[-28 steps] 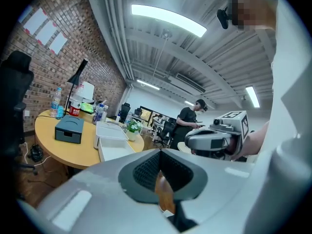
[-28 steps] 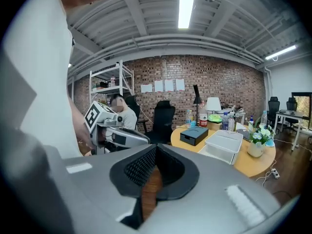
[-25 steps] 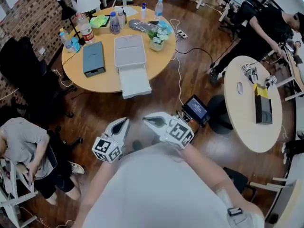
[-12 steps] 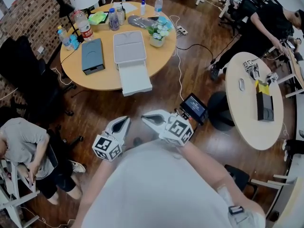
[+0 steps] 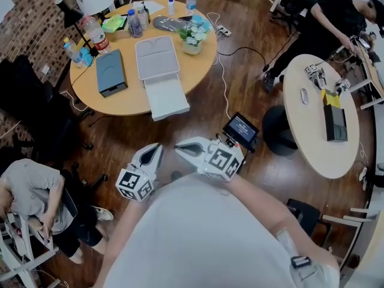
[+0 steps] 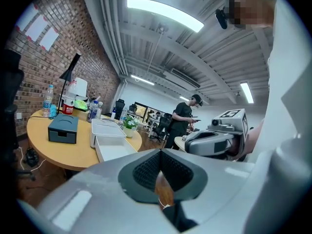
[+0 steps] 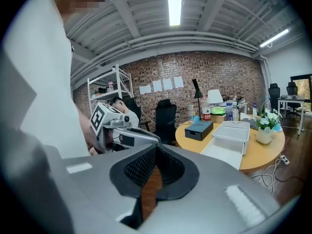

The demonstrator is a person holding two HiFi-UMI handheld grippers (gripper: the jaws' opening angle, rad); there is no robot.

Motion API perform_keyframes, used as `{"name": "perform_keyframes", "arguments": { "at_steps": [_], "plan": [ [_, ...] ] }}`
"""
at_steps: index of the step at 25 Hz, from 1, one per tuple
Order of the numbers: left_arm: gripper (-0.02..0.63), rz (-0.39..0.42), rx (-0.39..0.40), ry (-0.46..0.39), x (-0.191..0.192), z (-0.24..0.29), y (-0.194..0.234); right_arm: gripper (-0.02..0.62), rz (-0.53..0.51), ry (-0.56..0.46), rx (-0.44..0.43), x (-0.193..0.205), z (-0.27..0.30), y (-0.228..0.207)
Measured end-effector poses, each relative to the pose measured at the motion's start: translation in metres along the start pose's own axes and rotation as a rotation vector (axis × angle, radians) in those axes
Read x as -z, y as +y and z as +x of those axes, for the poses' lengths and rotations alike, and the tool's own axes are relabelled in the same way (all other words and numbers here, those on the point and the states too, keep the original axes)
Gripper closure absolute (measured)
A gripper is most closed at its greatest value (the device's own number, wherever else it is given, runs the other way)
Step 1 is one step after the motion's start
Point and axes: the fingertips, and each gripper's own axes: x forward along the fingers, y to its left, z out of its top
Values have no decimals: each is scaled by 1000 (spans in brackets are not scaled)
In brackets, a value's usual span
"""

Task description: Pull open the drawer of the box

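A pale grey box (image 5: 156,57) lies on the round wooden table (image 5: 126,104), far ahead of me. Its white drawer (image 5: 166,97) stands pulled out past the table's near edge. The same box (image 6: 105,126) and drawer (image 7: 224,152) show in both gripper views. My left gripper (image 5: 157,149) and right gripper (image 5: 179,149) hang side by side close to my chest, over the wooden floor, well short of the table. Both are shut with nothing between the pads. In its own view the left gripper (image 6: 161,179) points toward the table; so does the right gripper (image 7: 150,179).
A dark teal box (image 5: 111,72), bottles, a potted plant (image 5: 192,38) and a lamp share the wooden table. A small screen on a stand (image 5: 241,129) is just right of my grippers. A white round table (image 5: 318,131), a standing person (image 5: 324,23) and a seated person (image 5: 30,197) are nearby.
In the head view the wooden table has drifted up and to the left. Both grippers stay shut and empty near my chest, hardly shifted.
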Motion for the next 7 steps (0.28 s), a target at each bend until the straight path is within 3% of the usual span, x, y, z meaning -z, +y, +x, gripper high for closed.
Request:
{"name": "perform_keyframes", "arguments": {
  "at_steps": [7],
  "plan": [
    [603,4,22,15,8,1,-3,591,-14,-35,-4,-3,5,4]
  ]
}}
